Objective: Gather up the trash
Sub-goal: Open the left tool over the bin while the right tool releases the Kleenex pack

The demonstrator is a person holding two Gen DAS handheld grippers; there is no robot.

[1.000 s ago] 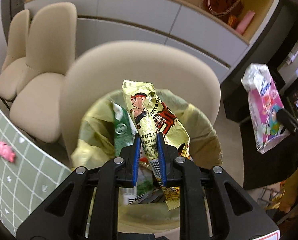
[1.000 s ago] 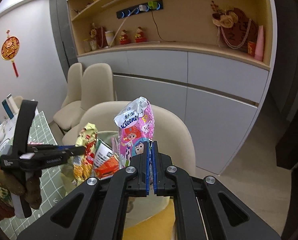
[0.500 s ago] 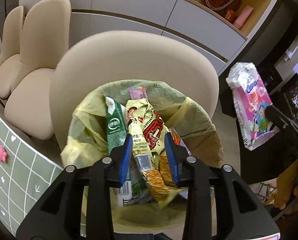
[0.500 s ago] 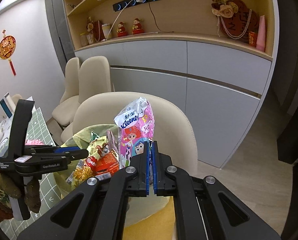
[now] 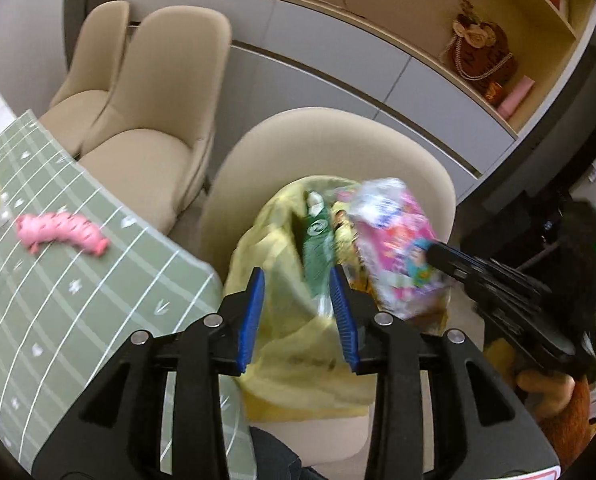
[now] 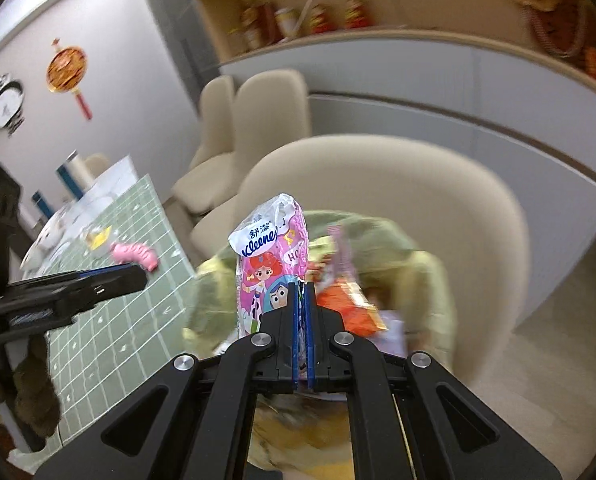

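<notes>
My right gripper (image 6: 302, 292) is pinched tight on the lower edge of a pink tissue pack (image 6: 271, 264), which stands upright out of the jaws with its crimped white top uppermost (the cartoon print faces my camera). From the left wrist view the same pack (image 5: 394, 248) hangs over the right-hand side of the bin's mouth, tilted, with the right gripper's black finger across it. My left gripper (image 5: 298, 312) has its jaws partly apart, having just been opening, and nothing sits between the blue pads (image 5: 253, 312); they frame only the yellow bin liner (image 5: 281, 344) below. That liner lines a trash bin resting on the seat of a beige chair (image 5: 298, 144), and inside it I can see a green wrapper (image 5: 318, 256) standing on end beside other blurred packets, among them an orange wrapper (image 6: 350, 304) just right of my right jaws. To the left of the bin is a table with a green grid cloth (image 5: 77, 300), where a pink toy (image 5: 63, 234) lies well away from both grippers. Two more beige chairs (image 5: 153, 112) stand behind the table against grey cabinets (image 5: 338, 52).
</notes>
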